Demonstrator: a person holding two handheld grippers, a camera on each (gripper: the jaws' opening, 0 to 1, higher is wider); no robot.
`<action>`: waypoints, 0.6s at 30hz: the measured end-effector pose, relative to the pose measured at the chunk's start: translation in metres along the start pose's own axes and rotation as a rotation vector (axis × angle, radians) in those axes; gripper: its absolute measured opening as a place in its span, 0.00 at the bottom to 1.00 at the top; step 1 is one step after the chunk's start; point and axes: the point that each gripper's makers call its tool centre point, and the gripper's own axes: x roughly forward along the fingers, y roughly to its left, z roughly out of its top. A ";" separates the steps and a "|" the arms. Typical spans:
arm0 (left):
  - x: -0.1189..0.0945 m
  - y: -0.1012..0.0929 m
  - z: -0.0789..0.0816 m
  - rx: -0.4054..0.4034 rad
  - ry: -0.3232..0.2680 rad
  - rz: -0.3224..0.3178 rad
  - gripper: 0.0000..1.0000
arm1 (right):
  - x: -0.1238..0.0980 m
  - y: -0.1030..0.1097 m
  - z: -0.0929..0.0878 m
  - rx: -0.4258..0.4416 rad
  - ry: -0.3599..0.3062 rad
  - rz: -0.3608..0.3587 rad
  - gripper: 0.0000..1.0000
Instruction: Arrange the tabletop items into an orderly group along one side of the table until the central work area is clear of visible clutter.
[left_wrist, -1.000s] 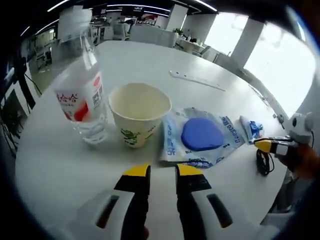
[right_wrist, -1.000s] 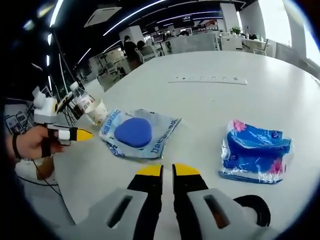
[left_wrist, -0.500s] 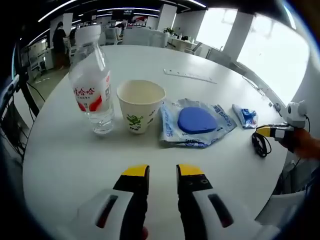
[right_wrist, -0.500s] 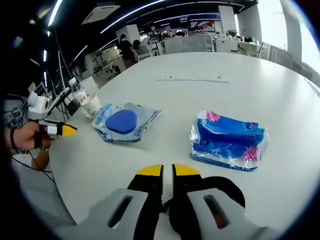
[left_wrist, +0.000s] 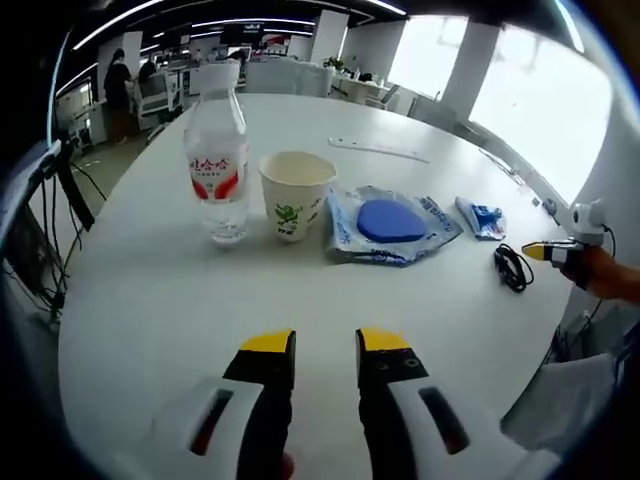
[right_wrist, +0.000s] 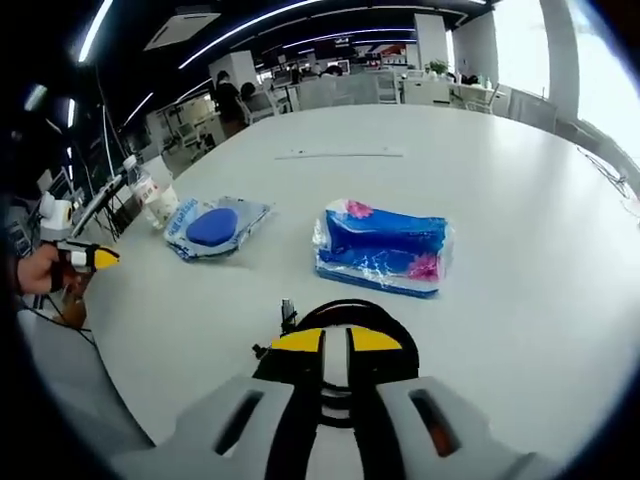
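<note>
White tabletop (left_wrist: 150, 300) carries a water bottle (left_wrist: 217, 165), paper cup (left_wrist: 297, 193) and blue-sponge packet (left_wrist: 390, 222) in a row toward 12 o'clock. A tissue pack (right_wrist: 382, 250) lies beyond the black cable coil (right_wrist: 345, 318). Left hand-held gripper (left_wrist: 325, 345) is slightly apart; right hand-held gripper (right_wrist: 336, 341) nearly together. Open-plan office surrounds.

The table (left_wrist: 150, 300) is plain white. The clear bottle (left_wrist: 217, 170) wears a red-and-white label. The cream paper cup (left_wrist: 297, 194) bears a small green print. A blue pad lies in a clear blue-lettered packet (left_wrist: 390, 222). The tissue pack (right_wrist: 382, 250) is blue with pink flowers. The coiled cable (right_wrist: 345, 315) looks black.
</note>
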 end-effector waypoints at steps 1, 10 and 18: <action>-0.002 0.000 0.000 0.000 -0.003 -0.001 0.22 | -0.001 -0.003 -0.002 0.002 0.005 -0.007 0.07; -0.012 0.001 -0.001 0.004 -0.013 -0.001 0.23 | -0.002 -0.023 -0.003 0.038 0.004 -0.068 0.11; -0.023 0.002 0.004 0.003 -0.032 0.004 0.23 | 0.005 -0.031 -0.011 0.037 0.036 -0.092 0.16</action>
